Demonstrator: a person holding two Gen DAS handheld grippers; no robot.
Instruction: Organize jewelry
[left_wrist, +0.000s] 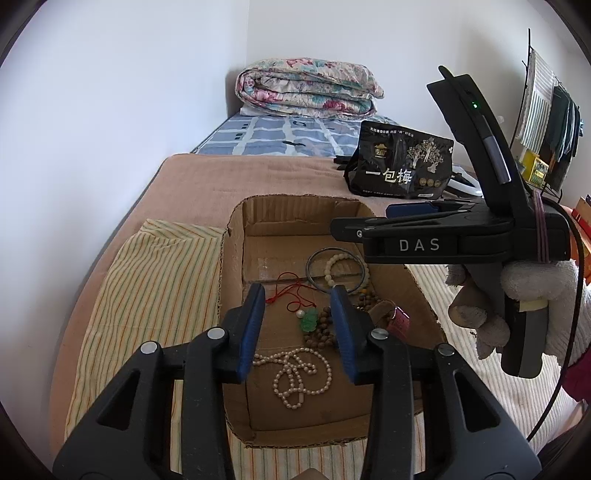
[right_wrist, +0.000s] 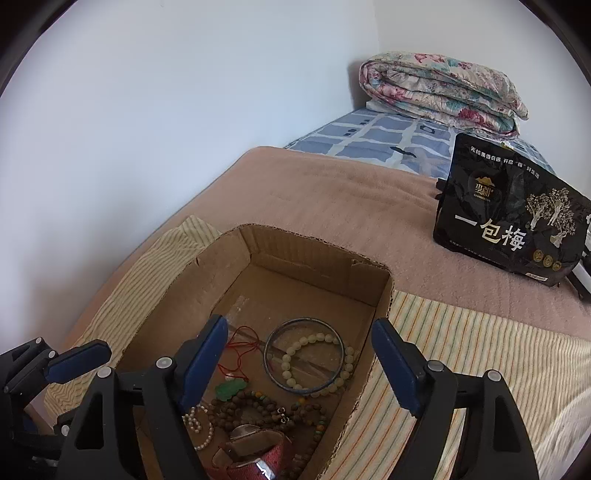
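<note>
An open cardboard box (left_wrist: 236, 236) (right_wrist: 255, 242) on a bed holds the jewelry: a white pearl necklace (left_wrist: 301, 376) (right_wrist: 197, 424), a green pendant (left_wrist: 308, 320) (right_wrist: 231, 389) on a red cord (left_wrist: 291, 291), brown wooden beads (left_wrist: 321, 328) (right_wrist: 258, 406), a dark metal bangle (left_wrist: 314, 258) (right_wrist: 304, 354), a pale bead bracelet (left_wrist: 330, 266) (right_wrist: 317, 363) and a red-strapped watch (left_wrist: 397, 319) (right_wrist: 258, 458). My left gripper (left_wrist: 297, 325) is open and empty over the box. My right gripper (right_wrist: 299, 362) is open and empty above the box; it also shows in the left wrist view (left_wrist: 436, 236).
The box sits on a striped cloth (left_wrist: 147, 295) (right_wrist: 461, 350) over a pink blanket (left_wrist: 221, 177). A black snack bag (left_wrist: 402, 162) (right_wrist: 509, 218) stands behind it. A folded floral quilt (left_wrist: 306, 86) (right_wrist: 443, 88) lies at the far wall.
</note>
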